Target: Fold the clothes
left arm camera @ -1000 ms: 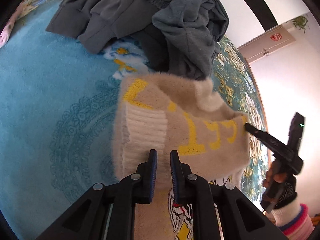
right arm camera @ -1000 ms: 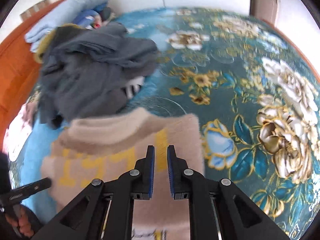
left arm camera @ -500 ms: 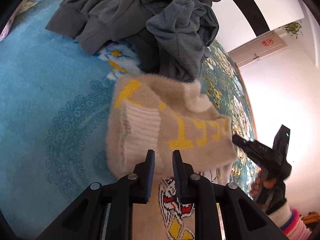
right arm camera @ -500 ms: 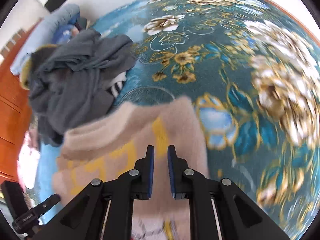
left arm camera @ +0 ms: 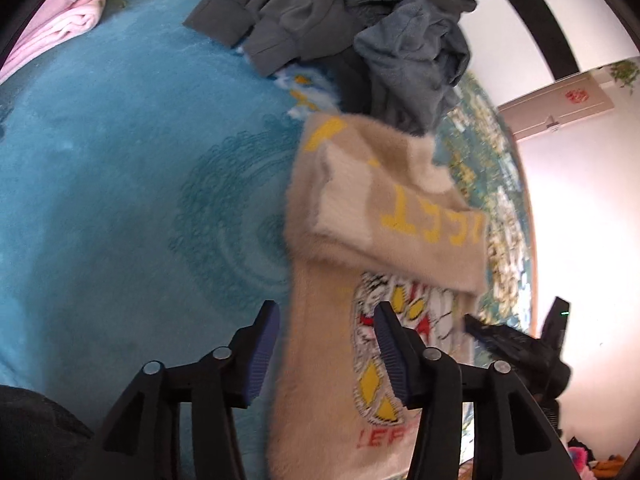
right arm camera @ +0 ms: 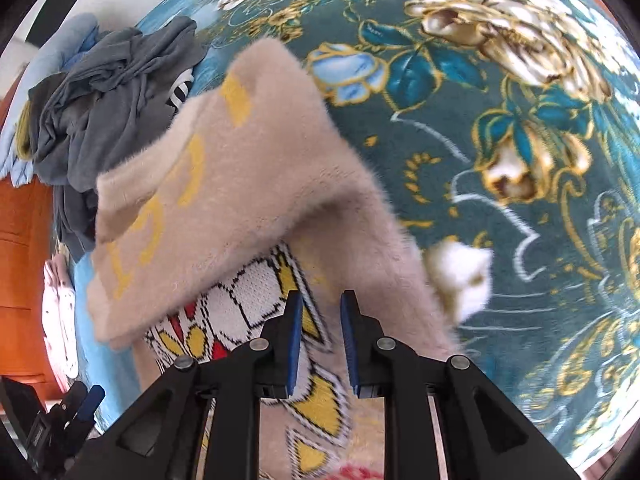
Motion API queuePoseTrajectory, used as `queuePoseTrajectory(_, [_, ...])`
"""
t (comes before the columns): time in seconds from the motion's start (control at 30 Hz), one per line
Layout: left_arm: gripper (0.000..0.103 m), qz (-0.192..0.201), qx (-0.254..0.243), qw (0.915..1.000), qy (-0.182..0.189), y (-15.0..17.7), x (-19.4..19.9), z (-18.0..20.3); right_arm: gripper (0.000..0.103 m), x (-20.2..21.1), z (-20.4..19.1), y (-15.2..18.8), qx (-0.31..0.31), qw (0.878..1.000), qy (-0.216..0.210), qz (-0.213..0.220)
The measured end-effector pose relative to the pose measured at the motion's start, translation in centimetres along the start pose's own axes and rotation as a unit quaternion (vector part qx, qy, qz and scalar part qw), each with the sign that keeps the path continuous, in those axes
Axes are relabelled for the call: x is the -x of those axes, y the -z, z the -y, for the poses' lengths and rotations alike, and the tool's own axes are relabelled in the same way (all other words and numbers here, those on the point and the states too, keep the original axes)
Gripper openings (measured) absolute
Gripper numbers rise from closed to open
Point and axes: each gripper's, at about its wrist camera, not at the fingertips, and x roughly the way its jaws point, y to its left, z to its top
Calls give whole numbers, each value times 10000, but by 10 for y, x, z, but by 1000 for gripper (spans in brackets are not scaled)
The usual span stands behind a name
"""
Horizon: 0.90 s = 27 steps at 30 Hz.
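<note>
You are working the beige sweater (left arm camera: 384, 216), which is lying on the blue floral carpet (left arm camera: 120, 184) just in front of the grey clothes pile (left arm camera: 352, 32). Its top part is lying doubled over the body, so the yellow lettering is facing up and the cartoon print (right arm camera: 240, 304) is showing below the folded edge.

Left gripper (left arm camera: 326, 354): you are letting its jaws open, and they are standing fairly wide with sweater below them and nothing pinched. Right gripper (right arm camera: 318, 338): you are holding its fingers at a narrow gap over the knit; no fabric is seen clamped between the pads.

Step in hand, as judged: you are releasing after the fold-over. The next move is probably calling for a fresh grip on the near hem or a side edge, with both grippers lifting evenly.

Limits: the sweater's near hem is running out of both views, the sleeves are hard to place, and motion blur is softening the fold edge. A white fluffy patch (right arm camera: 460, 276) beside the sweater is not identifiable.
</note>
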Motion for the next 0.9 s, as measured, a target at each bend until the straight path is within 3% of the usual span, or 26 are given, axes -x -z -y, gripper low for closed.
queuePoseTrajectory(0.1, [54,-405,145,9991,-12,2,-10,-13,28,14,14,3,475,9988,-41,58])
queuePoseTrajectory(0.17, [56,-574,146,9982,107,3,-15,-16,49,21,31,4,607,9980,-187,-42])
queuePoseTrajectory(0.3, [64,-990,116,9946,296,10,-33,-18,58,25,63,11,626,9971,-338,-267])
queuePoseTrajectory(0.43, [70,-1412,122,9895,281,16,-53,-18,58,13,92,26,228,9947,-772,-637])
queuePoseTrajectory(0.6, [82,-1689,47,9850,355,20,-66,-13,58,9,104,35,-10,9921,-1126,-560])
queuePoseTrajectory(0.8, [80,-2220,-254,9742,306,32,-76,0,58,8,108,53,127,9822,-1550,-1052])
queuePoseTrajectory(0.9, [73,-2372,-364,9705,221,37,-77,3,47,9,109,65,170,9796,-1631,-1159])
